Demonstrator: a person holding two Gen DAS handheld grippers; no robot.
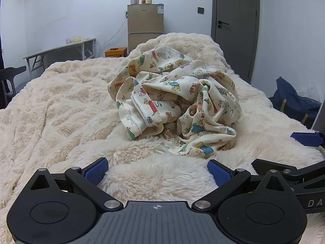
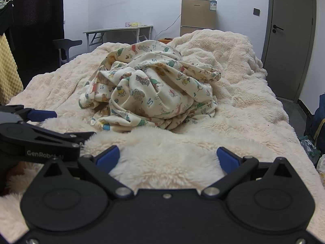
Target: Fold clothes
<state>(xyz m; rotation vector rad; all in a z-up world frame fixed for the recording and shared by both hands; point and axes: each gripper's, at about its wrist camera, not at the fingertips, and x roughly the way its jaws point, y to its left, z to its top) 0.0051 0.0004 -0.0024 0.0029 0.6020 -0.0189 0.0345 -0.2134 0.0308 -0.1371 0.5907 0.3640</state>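
The crumpled cartoon shirt (image 1: 174,103) sits in a heap on the fluffy blanket (image 1: 61,101), far from the blanket's edges. Both the left gripper (image 1: 157,170) and right gripper (image 2: 168,158) are spread wide with nothing in them, just short of the shirt, with bare blanket all around.

Each black gripper (image 1: 157,171) (image 2: 168,158) has ribbed blue pads (image 1: 95,171), silver screws and white lettering.
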